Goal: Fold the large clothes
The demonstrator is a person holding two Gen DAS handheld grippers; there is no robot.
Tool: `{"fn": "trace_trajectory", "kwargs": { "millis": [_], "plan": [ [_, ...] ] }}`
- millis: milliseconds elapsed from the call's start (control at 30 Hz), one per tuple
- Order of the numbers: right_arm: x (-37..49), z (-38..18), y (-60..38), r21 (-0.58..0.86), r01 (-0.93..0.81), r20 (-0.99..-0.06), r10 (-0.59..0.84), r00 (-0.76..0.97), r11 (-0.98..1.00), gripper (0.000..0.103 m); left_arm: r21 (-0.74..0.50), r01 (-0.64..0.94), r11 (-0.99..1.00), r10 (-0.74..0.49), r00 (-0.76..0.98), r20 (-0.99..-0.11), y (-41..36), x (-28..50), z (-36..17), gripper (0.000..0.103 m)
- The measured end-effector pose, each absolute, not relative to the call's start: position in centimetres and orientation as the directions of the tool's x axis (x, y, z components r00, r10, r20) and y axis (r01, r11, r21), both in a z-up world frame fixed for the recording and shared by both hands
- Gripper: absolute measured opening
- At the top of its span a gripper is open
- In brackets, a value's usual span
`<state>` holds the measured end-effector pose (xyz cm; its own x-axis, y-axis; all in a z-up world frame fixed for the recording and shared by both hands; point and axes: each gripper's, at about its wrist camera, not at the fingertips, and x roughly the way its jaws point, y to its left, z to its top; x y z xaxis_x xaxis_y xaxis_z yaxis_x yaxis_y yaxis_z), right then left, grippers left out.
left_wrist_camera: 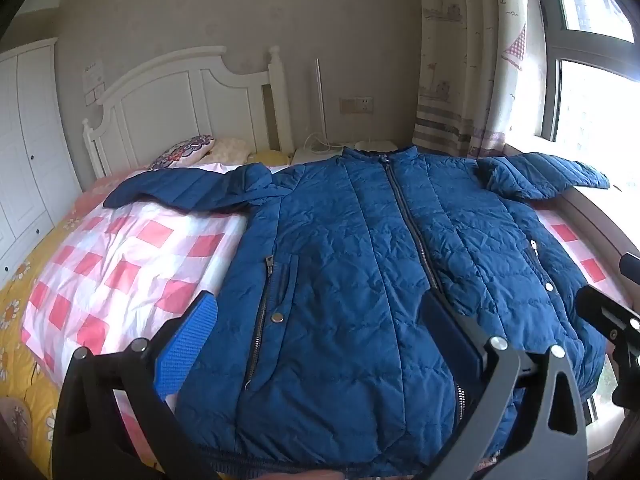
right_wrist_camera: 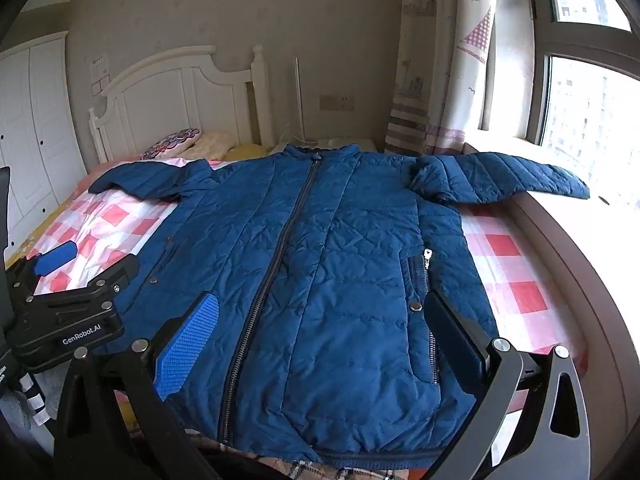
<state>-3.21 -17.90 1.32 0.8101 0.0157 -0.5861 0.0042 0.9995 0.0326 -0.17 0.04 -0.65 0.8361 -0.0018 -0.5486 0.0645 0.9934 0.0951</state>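
Left wrist view: my left gripper [left_wrist_camera: 320, 320], jaws spread, hovers over the blue puffer jacket [left_wrist_camera: 360, 260], flat on the pink checked blanket [left_wrist_camera: 120, 256] before the white headboard [left_wrist_camera: 180, 92].

Right wrist view: my right gripper [right_wrist_camera: 320, 320], jaws likewise spread, faces the jacket; curtain [right_wrist_camera: 440, 60] and window [right_wrist_camera: 580, 80] stand right.

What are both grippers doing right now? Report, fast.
Left gripper: open, holding nothing, above the blue jacket.
Right gripper: open, holding nothing, above the same jacket.
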Motion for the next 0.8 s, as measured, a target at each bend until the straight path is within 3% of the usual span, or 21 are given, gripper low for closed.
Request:
{"fn": "trace_trajectory", "kwargs": {
  "millis": [800],
  "plan": [
    [-3.03,0.85,-18.44,0.067,0.004,-0.603,0.038,0.797,0.998,0.099,0.094,0.065,0.993,-0.001,0.832,-0.555,-0.04,-0.05,-0.69,0.101]
  ]
}}
